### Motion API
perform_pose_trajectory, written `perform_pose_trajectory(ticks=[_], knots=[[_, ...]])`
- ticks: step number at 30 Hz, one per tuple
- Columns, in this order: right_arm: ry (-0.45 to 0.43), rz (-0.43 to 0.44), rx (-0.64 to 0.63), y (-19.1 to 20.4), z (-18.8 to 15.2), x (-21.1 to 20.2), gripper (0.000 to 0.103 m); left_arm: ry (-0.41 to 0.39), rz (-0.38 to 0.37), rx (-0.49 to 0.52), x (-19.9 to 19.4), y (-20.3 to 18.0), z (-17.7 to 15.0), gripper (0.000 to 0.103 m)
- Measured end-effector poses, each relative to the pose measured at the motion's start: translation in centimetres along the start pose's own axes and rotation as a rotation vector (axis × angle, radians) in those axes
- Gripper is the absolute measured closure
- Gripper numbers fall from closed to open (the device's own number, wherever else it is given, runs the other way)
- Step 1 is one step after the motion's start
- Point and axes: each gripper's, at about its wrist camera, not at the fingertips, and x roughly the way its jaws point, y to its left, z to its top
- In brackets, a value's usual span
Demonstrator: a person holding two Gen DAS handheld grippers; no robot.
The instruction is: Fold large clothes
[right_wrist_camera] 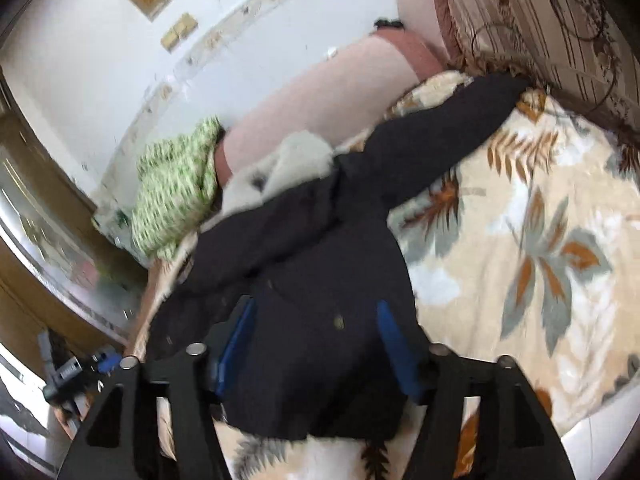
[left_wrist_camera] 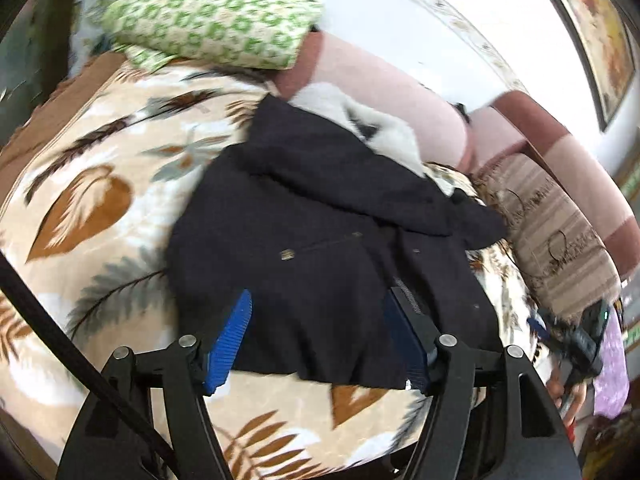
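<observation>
A dark navy coat [left_wrist_camera: 320,200] with a white fur hood [left_wrist_camera: 380,128] lies spread on a leaf-patterned blanket [left_wrist_camera: 100,200]. My left gripper [left_wrist_camera: 320,300] hovers over the coat's near hem. Its blue pads [left_wrist_camera: 232,340] stand wide apart and do not press the cloth. In the right wrist view the same coat [right_wrist_camera: 320,248] runs away from me, one sleeve stretched toward the upper right, the fur hood [right_wrist_camera: 288,160] at its far end. My right gripper [right_wrist_camera: 316,306] is open above the hem, fabric below the gap.
A green patterned pillow [left_wrist_camera: 208,12] lies at the blanket's far end against a pink backrest [left_wrist_camera: 400,88]. A striped cushion [left_wrist_camera: 560,232] sits by the coat's sleeve. The other gripper and a hand [left_wrist_camera: 576,352] show at the right edge. The blanket [right_wrist_camera: 540,240] is bare beside the coat.
</observation>
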Motion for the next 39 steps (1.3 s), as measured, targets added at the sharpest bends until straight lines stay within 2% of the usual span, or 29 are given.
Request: perform_pose_trajectory(ticks=[2,6,10,12,15,17,20,29,35,39], knots=[[0.070,0.019,-0.059,1.0,-1.8,1.4,0.031,-0.006,0.030,-0.036,-0.1,1.4,-0.5,0.033],[0.145,0.021,-0.232,5.2,-5.0,4.3,0.030,0.014,0.110,-0.065,0.6,3.5,-1.7,0.033],[0.176,0.002,-0.282,6.8,-5.8,6.5,0.028,0.048,0.182,-0.032,2.9,4.2,-2.4,0.030],[0.179,-0.031,-0.294,6.9,-5.9,7.1,0.027,0.063,0.221,-0.056,3.7,5.1,-2.5,0.030],[0.187,-0.054,-0.328,7.4,-6.3,7.0,0.026,0.073,0.151,-0.120,4.2,5.6,-2.6,0.030],[0.182,-0.080,-0.324,6.8,-6.2,6.7,0.026,0.058,0.132,-0.115,3.9,4.8,-2.6,0.030],[0.150,-0.131,-0.247,4.5,-4.5,6.3,0.026,0.023,0.161,-0.070,3.4,2.4,-2.6,0.030],[-0.019,-0.228,0.066,-5.5,5.2,5.2,0.026,0.014,0.136,0.046,4.8,-5.9,-2.7,0.030],[-0.068,-0.293,0.312,-13.7,12.5,9.7,0.026,0.027,0.144,0.130,6.3,-10.0,-3.2,0.030],[-0.095,-0.248,0.458,-18.2,15.9,12.5,0.026,0.055,0.155,0.138,7.7,-11.0,-3.4,0.030]])
